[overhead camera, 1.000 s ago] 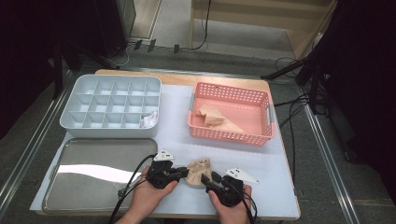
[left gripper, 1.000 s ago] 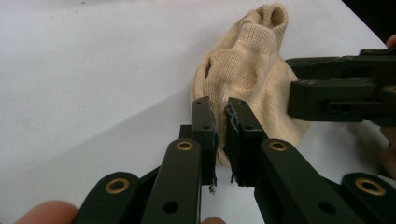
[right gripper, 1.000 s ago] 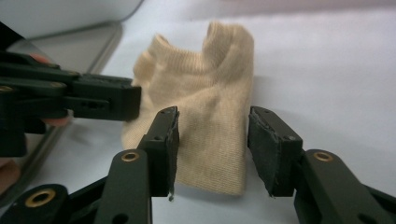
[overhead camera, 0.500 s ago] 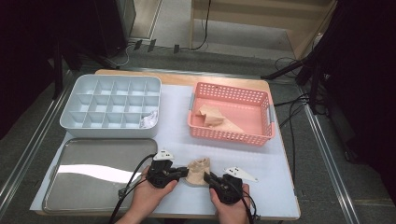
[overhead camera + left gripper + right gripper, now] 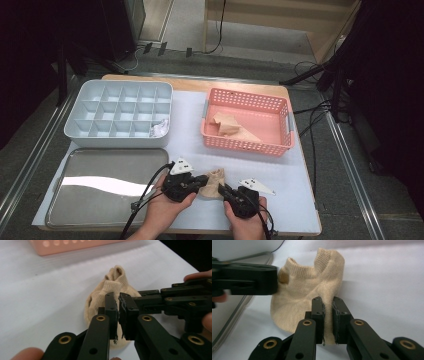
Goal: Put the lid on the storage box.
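A small beige sock [image 5: 216, 179] lies bunched on the white mat near the table's front edge, between my two grippers. My left gripper [image 5: 202, 182] reaches it from the left. In the left gripper view its jaws [image 5: 118, 313] are shut on a fold of the sock [image 5: 113, 286]. My right gripper [image 5: 223, 190] comes from the right. Its jaws [image 5: 328, 315] have just closed and now pinch the sock's [image 5: 302, 297] near edge. Each gripper view also shows the other gripper's black jaws touching the sock.
A shiny metal tray [image 5: 65, 200] lies at the front left. Behind it a grey compartment box [image 5: 120, 85] holds a white item [image 5: 160, 127] in one cell. A pink basket [image 5: 280, 145] at the back right holds beige socks [image 5: 227, 125].
The right gripper's jaws have closed onto the sock, which now looks more bunched up. Both hands have stayed almost where they were.
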Available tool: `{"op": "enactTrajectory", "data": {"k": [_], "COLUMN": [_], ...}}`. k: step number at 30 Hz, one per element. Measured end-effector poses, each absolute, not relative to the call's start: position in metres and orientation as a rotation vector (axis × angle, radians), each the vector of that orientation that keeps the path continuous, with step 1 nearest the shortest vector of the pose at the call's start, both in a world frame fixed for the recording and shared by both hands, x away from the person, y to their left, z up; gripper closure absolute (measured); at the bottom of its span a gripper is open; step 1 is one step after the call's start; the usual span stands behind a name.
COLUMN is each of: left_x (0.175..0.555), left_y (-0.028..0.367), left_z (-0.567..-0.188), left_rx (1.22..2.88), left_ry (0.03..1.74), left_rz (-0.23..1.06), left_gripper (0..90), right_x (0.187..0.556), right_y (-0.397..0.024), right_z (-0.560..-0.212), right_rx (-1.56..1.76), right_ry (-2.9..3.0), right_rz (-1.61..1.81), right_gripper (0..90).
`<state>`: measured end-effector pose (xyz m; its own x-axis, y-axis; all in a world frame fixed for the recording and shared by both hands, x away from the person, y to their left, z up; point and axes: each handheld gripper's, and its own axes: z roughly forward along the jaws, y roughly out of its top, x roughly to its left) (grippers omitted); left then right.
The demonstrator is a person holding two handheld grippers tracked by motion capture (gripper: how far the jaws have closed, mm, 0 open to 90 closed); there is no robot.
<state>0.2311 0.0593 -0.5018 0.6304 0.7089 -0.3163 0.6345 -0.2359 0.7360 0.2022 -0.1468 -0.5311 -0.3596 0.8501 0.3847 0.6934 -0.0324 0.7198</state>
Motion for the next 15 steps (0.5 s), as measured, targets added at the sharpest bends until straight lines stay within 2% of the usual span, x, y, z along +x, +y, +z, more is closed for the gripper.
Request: {"op": "enactTrajectory", "data": {"k": [6, 15], "left_x": [0.249, 0.247], "left_y": [0.051, 0.052], "left_z": [-0.519, -0.523], "left_rx": [1.990, 1.957], "left_ry": [1.129, 1.168], "left_rz": [0.096, 0.101], "left_gripper": [90.0, 90.0], "right_x": [0.200, 0.188], "right_y": [-0.146, -0.122], "right_z": [-0.528, -0.517], "right_rx": [1.622, 1.384], "right_ry": [2.062, 2.050], "right_rz": [1.365, 1.313], "right_gripper": [82.0, 81.1]}}
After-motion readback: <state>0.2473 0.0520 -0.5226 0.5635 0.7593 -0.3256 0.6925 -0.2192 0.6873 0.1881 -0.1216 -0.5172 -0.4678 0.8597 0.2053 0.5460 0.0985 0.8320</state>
